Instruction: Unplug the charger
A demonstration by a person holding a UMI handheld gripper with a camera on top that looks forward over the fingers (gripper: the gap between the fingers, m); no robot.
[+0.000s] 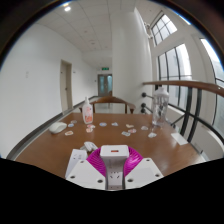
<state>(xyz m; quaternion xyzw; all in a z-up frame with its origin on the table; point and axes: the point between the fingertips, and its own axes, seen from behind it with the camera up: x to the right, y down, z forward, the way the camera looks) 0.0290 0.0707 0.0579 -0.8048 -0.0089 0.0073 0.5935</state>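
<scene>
At the near edge of the wooden table (pixel 60 150), just at the fingertips, registering a small white block, taken to be the charger (pixel 113 150), with a reddish mark on its top face. Sitting low between the two magenta pads (pixel 96 160) of the gripper (pixel 112 160), close on both sides. Not managing to tell whether pressing on it or merely flanking it; no gap or contact showing clearly either way. Not seeing any socket, strip or cable beneath it.

Judging the step in hand as the approach and seating of the fingers about the charger body, with the pull itself not yet done. Calling next for a firm squeeze across the block's two side faces, then a straight draw along the line of its pins, avoiding any sideways rocking. Advising a check of the hold first, since slipping off a smooth housing appears likely.

Further out on the table, noting a pink bottle (pixel 88 112), a flat white item (pixel 57 127) to the left, several small white pieces scattered mid-table, and a tall white stand (pixel 158 105) to the right. Beyond, noting a chair (pixel 110 100), a green sign (pixel 104 77), and windows (pixel 178 60) to the right.
</scene>
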